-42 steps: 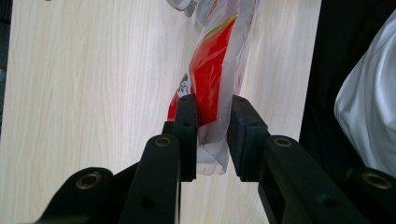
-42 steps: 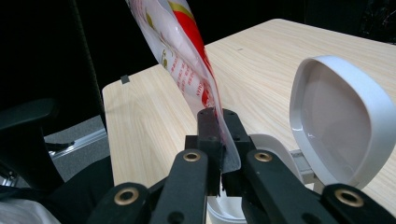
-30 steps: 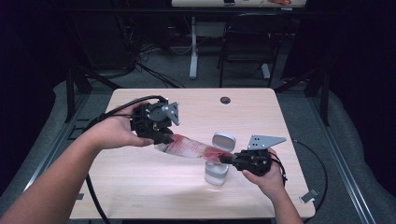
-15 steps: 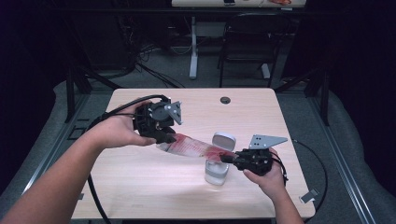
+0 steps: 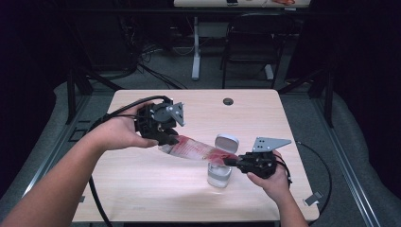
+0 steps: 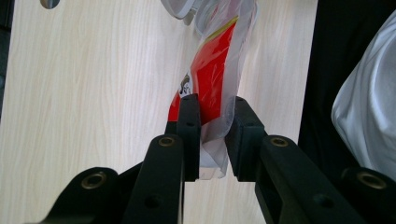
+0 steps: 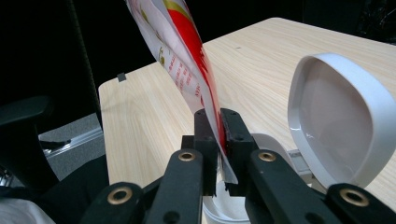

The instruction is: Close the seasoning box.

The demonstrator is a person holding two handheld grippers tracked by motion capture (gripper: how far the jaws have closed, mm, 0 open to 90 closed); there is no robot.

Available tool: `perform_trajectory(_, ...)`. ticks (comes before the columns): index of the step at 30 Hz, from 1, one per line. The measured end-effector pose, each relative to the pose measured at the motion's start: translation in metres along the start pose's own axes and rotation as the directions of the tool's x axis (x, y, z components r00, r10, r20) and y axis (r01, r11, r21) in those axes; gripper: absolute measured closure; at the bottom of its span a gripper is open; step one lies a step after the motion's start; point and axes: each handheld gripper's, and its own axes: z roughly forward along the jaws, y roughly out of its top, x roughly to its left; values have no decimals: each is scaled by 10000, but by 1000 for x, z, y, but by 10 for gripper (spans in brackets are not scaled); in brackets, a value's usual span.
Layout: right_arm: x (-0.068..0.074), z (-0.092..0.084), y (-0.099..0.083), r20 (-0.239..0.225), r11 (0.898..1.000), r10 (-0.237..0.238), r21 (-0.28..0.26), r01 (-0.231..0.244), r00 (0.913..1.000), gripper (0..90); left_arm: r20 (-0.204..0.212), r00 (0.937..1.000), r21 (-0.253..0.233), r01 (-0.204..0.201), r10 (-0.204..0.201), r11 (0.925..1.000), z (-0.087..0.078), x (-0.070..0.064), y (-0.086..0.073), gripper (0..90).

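Container: a clear tub [image 5: 220, 174] with a white flip lid [image 5: 226, 142] standing open on the bench [image 5: 142, 189] — contents cannot be told.
Packet: a red-and-clear plastic packet [image 5: 196, 150] stretched above the bench, its low end over the tub.
Writing: small print on the packet — unreadable.
Left hand-held gripper [image 5: 171, 139]: clenched on the packet's upper end.
Right hand-held gripper [image 5: 228, 161]: jaws just closing, pinching the lower end.

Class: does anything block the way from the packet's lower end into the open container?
Nothing visible does. The right gripper holds the packet end just over the container mouth, and the lid is flipped back, clear of the opening.
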Motion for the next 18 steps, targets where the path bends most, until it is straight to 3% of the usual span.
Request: perform_trajectory(18,1,-6,2,-153,9999,-96,34,96,9998,892,56,9999,-141,88,-87,9999,2,1,-1,769)
